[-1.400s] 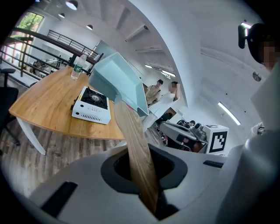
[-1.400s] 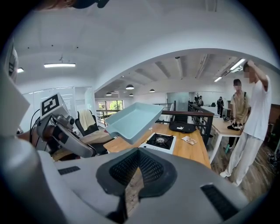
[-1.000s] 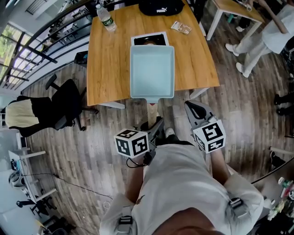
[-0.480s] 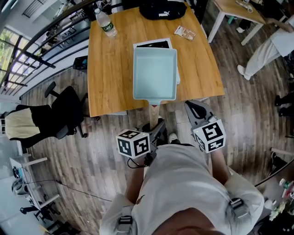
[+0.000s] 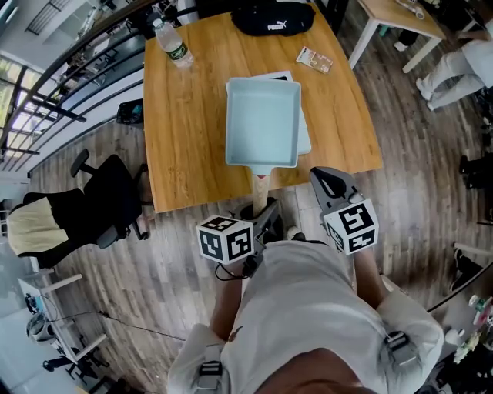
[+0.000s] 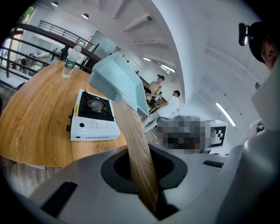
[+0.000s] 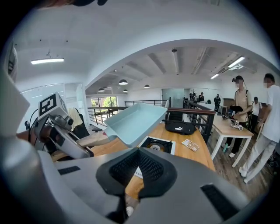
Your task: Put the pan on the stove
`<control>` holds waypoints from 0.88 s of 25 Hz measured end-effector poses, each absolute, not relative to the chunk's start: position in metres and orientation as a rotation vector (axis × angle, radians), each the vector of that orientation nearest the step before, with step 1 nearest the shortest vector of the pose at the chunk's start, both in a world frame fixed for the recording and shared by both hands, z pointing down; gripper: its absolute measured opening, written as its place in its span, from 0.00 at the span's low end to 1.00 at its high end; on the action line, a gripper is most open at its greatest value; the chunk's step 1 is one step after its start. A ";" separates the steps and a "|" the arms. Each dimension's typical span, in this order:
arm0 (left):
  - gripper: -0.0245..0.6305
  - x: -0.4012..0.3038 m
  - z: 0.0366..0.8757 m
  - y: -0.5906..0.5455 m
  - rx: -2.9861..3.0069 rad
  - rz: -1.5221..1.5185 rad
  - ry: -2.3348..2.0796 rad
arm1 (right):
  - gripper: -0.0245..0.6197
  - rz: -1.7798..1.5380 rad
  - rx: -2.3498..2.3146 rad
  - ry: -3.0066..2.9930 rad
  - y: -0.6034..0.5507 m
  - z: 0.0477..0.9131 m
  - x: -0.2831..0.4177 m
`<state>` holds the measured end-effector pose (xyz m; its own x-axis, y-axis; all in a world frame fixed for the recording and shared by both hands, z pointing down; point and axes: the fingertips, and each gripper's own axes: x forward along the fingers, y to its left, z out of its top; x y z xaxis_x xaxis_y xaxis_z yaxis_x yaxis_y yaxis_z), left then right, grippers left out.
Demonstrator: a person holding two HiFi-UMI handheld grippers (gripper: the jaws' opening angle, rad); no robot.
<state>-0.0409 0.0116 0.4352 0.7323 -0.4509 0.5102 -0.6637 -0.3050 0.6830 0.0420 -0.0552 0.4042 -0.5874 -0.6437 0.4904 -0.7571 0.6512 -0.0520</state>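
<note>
A light blue square pan with a wooden handle hangs in the air over the wooden table. My left gripper is shut on the handle's near end. In the left gripper view the handle runs up from between the jaws to the pan. The white gas stove lies under the pan, with only its top and right edges showing in the head view. Seen from the left gripper, the stove sits below and left of the pan. My right gripper is off to the right, shut and holding nothing.
A water bottle, a black bag and a small packet lie at the table's far end. A black office chair stands to the left. People stand by another table on the right.
The pan has moved forward and now covers most of the stove. The table has come nearer in the head view. Both grippers keep their states.
</note>
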 end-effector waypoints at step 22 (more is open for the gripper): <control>0.13 -0.059 0.450 -0.048 1.994 0.326 -0.675 | 0.07 0.394 1.238 -2.348 -0.103 0.411 0.023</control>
<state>-0.0586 -0.0479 0.4501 0.8102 -0.3244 0.4882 -0.5841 -0.3771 0.7188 0.0229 -0.1027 0.4108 -0.4931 -0.7006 0.5157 -0.8306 0.5554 -0.0397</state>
